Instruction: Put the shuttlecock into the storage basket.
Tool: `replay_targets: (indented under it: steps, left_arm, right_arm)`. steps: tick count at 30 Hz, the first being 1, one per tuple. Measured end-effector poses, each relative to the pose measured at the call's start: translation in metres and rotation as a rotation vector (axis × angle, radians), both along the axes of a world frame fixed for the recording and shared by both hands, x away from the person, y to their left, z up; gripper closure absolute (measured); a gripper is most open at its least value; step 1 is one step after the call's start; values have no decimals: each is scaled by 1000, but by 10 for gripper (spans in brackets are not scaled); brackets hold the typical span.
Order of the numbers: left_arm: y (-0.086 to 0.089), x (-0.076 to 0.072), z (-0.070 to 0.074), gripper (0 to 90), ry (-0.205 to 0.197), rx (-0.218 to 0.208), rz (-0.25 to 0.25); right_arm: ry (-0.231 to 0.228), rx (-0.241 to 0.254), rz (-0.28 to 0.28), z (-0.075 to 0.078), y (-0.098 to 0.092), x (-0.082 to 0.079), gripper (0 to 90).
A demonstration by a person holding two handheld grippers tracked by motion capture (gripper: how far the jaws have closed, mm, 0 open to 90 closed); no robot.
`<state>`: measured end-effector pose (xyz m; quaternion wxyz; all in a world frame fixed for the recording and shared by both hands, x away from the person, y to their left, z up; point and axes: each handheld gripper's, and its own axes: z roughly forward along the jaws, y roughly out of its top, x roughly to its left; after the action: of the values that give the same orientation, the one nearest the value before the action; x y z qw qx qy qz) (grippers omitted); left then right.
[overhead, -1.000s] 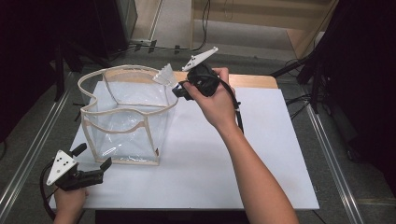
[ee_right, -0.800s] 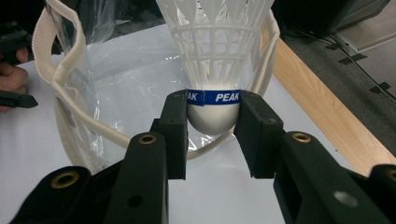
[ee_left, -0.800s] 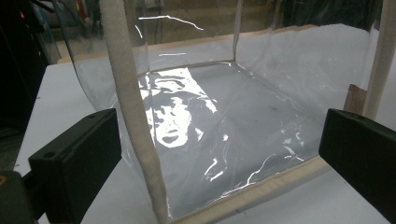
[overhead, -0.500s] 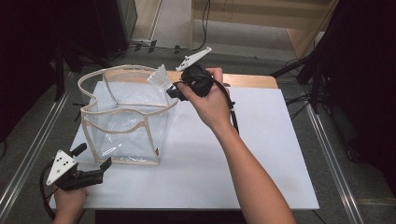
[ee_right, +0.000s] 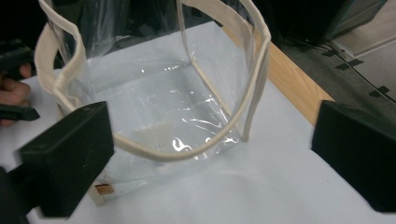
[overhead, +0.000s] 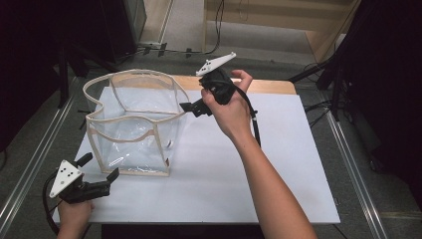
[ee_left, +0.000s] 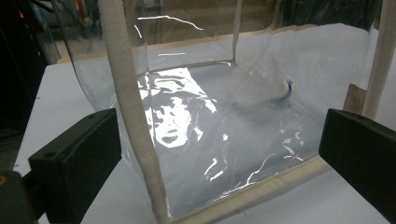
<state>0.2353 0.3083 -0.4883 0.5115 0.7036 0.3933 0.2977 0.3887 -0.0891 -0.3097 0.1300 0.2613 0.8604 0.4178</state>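
A clear plastic bag (overhead: 132, 124) with cream fabric trim stands open on the white table at the left. My right gripper (overhead: 191, 106) hovers by the bag's right rim. Its jaws have just been opening and now stand wide, pressing on nothing. In the right gripper view the gripper (ee_right: 212, 163) looks down at the bag (ee_right: 154, 102), with the rim band beyond the jaws. My left gripper (overhead: 99, 167) rests open at the table's front left, pointing at the bag's near corner. In the left gripper view the gripper (ee_left: 219, 158) frames the bag's wall (ee_left: 210, 116) and a trim strip (ee_left: 133, 116).
The white table top (overhead: 278, 164) spreads right of the bag, with a wooden strip (overhead: 268, 85) along its far edge. Metal rails (overhead: 348, 149) run beside the table and dark stands rise at the back. A small tag (ee_right: 102, 190) sits at the bag's base.
The right gripper's jaws went from shut on the bag's raised rim flap to wide open. The flap dropped back into the rim. The left gripper kept still.
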Motion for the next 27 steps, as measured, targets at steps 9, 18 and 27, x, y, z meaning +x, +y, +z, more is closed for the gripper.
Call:
replay_targets:
  steps: [9,18,27]
  left_arm:
    - [0,0,0,0,-2,7,-1]
    - [0,0,0,0,-2,9,-1]
    - [0,0,0,0,-2,9,-1]
  right_arm:
    - [-6,3,-8,-11,-19,-6,0]
    - [3,11,-28,-23,-33,-11,0]
    - [12,18,-49,-36,-46,-16,0]
